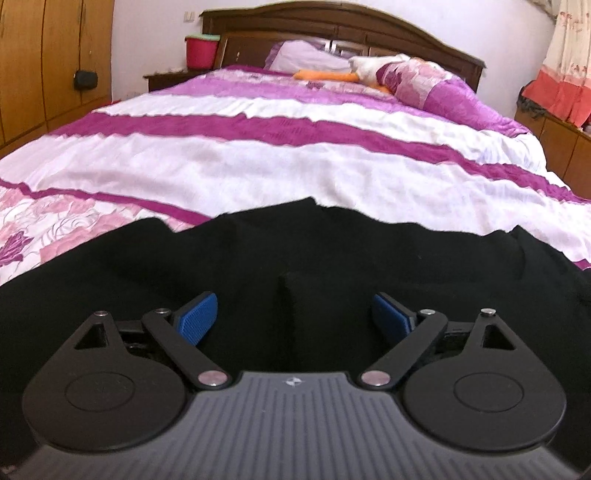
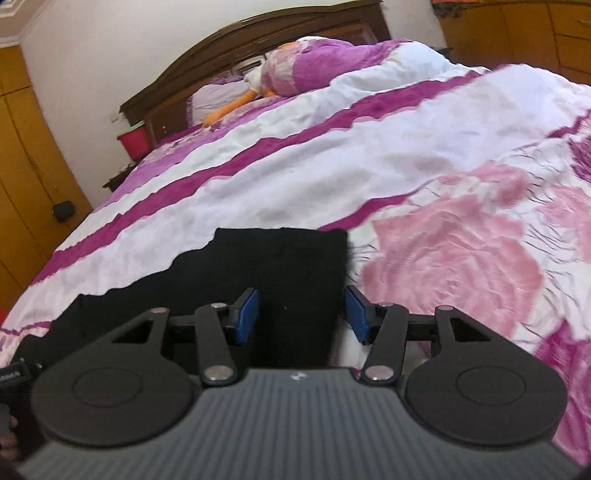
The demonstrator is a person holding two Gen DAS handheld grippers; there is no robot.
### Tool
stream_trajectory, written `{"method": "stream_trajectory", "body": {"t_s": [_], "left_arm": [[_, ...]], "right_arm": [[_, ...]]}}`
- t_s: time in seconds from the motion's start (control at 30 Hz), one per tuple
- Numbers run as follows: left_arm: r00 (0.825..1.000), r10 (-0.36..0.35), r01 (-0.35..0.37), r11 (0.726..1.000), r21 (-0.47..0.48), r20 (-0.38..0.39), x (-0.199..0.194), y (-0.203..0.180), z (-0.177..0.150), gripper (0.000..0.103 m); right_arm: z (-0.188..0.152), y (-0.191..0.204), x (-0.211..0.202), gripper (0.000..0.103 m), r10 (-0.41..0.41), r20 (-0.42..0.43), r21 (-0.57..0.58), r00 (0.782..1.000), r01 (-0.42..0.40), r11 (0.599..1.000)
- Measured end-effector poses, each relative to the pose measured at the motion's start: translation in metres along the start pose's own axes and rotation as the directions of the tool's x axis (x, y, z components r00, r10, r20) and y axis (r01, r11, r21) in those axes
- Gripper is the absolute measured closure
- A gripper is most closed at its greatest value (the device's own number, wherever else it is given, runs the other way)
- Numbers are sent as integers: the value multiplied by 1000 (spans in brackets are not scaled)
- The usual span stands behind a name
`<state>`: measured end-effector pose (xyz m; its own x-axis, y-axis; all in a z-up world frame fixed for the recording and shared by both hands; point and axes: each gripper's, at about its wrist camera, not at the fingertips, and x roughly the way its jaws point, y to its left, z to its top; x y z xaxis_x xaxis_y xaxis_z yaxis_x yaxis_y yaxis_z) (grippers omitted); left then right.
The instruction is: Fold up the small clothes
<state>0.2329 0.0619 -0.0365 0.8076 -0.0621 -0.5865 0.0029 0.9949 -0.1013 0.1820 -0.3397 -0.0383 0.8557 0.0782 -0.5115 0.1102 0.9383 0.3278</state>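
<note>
Black garment [image 1: 258,258] is spread on the near end of the bedspread [image 1: 258,166]. Left gripper [image 1: 294,314] is held released over the garment, a raised fold between its pads. Right gripper [image 2: 301,314] is held half-open, straddling the garment's right edge, nothing pinched.

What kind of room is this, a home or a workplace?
Most likely a bedroom in a home: a made bed with a wooden headboard, a pillow and a wardrobe by the wall.

One black garment [image 1: 258,258], one bed [image 1: 258,166].
</note>
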Motion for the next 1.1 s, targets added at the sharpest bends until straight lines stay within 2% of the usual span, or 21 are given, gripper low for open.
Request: {"method": "stream_trajectory", "body": {"t_s": [0.03, 0.07, 0.1, 0.17, 0.2, 0.3, 0.4, 0.5, 0.63, 0.73, 0.83, 0.9, 0.97, 1.1], "left_arm": [[1000, -29, 29, 1000, 4, 6, 0, -2, -1, 33], [997, -73, 73, 997, 6, 1, 1, -3, -1, 54], [995, -96, 96, 995, 4, 6, 1, -6, -2, 65], [994, -102, 101, 995, 24, 43, -2, -13, -2, 80], [993, -98, 96, 995, 37, 58, -3, -16, -2, 82], [993, -63, 56, 995, 79, 99, 0, -28, -1, 82], [999, -10, 6, 996, 88, 48, 18, -31, -4, 82], [999, -19, 17, 998, 56, 40, 27, -23, -8, 81], [999, -18, 16, 998, 55, 32, 31, -21, -9, 81], [999, -17, 16, 999, 52, 33, 29, -20, -9, 78], [999, -23, 23, 1000, 21, 29, 24, -16, -6, 63], [1000, -14, 15, 1000, -9, 23, 18, -12, -2, 40], [1000, -2, 2, 1000, -19, 12, 10, -8, 2, 31], [999, 35, -35, 999, -5, 20, -19, 3, 4, 27]], "right_arm": [[-1, 2, 1, 65, -8, 14, -15, 1000, 8, 1000], [-3, 5, 1, 82, -22, 42, -27, 999, 23, 999], [-4, 7, -1, 94, -16, 59, -42, 998, 18, 999], [-6, 11, -13, 95, -11, 145, -59, 989, 20, 998], [-7, 14, -21, 95, -24, 198, -84, 980, 41, 996], [-8, 18, -24, 95, -71, 246, -131, 967, 106, 986], [-7, 10, -6, 94, -109, 170, -108, 979, 129, 986], [-9, -3, 12, 94, -124, 90, -47, 988, 129, 991], [-9, -9, 19, 95, -115, 59, -18, 992, 116, 993], [-13, -11, 19, 94, -102, 72, -11, 992, 103, 995], [-14, -13, 17, 93, -94, 78, -6, 992, 95, 995], [-12, -12, 15, 90, -88, 69, -9, 994, 89, 996], [-8, -12, 13, 83, -68, 67, -5, 995, 69, 998], [-6, -7, -6, 76, -48, 80, -14, 996, 49, 999]]}}
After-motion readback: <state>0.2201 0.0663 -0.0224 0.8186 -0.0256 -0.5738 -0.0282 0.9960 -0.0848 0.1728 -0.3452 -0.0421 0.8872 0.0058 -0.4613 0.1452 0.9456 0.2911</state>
